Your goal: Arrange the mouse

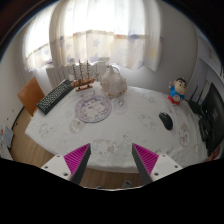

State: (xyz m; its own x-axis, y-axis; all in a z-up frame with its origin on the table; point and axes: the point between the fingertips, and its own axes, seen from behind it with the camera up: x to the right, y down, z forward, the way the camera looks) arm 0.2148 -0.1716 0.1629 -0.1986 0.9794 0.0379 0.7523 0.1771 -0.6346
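A dark computer mouse (165, 121) lies on the white patterned tablecloth (120, 125), far ahead of my fingers and to the right. My gripper (112, 160) hangs above the near edge of the table with its two magenta pads (77, 158) wide apart and nothing between them.
A round clock face (92, 108) lies flat on the table at the left centre. A black keyboard (55, 96) sits at the far left, a clear glass dome (115, 84) at the back, a small colourful figurine (177, 92) at the far right, and a dark monitor (212, 110) at the right edge.
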